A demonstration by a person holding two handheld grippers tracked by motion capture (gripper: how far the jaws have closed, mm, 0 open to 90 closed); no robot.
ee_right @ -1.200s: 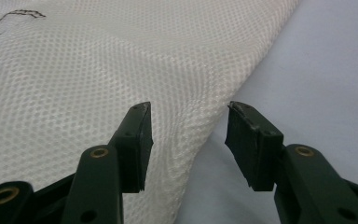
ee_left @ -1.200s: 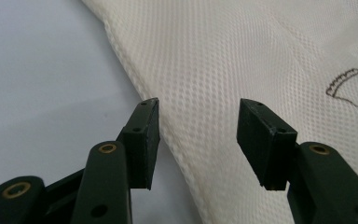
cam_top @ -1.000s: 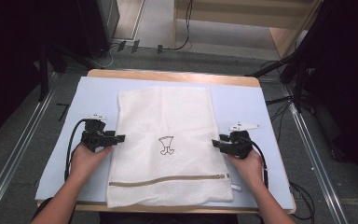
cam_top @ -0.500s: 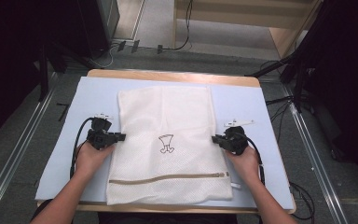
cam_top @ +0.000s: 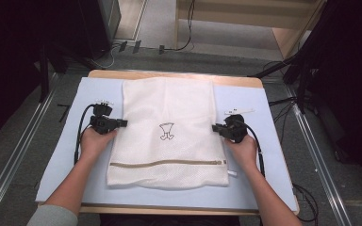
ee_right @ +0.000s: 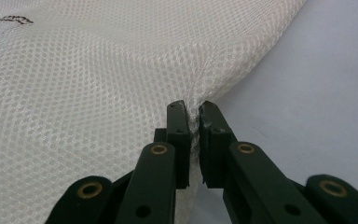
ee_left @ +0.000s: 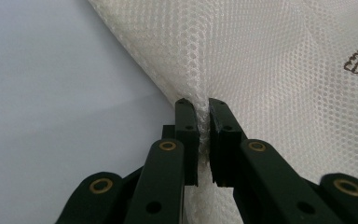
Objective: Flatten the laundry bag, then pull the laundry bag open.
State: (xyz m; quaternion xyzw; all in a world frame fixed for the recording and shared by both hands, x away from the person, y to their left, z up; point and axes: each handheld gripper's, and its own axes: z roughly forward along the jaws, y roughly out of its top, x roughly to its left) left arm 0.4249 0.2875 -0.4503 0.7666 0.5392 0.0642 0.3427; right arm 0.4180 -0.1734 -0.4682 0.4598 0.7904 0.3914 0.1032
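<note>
A white mesh bag (cam_top: 169, 103) with a zipper (cam_top: 169, 163) and a small dark drawing (cam_top: 166, 132) lies flat on a light blue mat (cam_top: 273, 155). My left gripper (cam_top: 122, 123) sits at the bag's left edge, and its jaws have just been closing. In the left gripper view, the left gripper (ee_left: 202, 103) is shut on a pinch of mesh bag (ee_left: 270, 56). My right gripper (cam_top: 215, 128) is at the bag's right edge, and its jaws have also just been closing. In the right gripper view, the right gripper (ee_right: 192, 106) is likewise shut on a fold of mesh bag (ee_right: 98, 65).
The mat covers a wooden table (cam_top: 169, 74). A small white label (cam_top: 239, 112) lies beside the right gripper, and another white label (cam_top: 102, 100) lies near the left one. Metal rails (cam_top: 9, 179) run along both sides on the floor, with cables (cam_top: 292, 101) at the right.
Both grippers have slid away from the person along the bag's side edges. Their jaws have closed on the mesh, which now puckers at each pinch.
</note>
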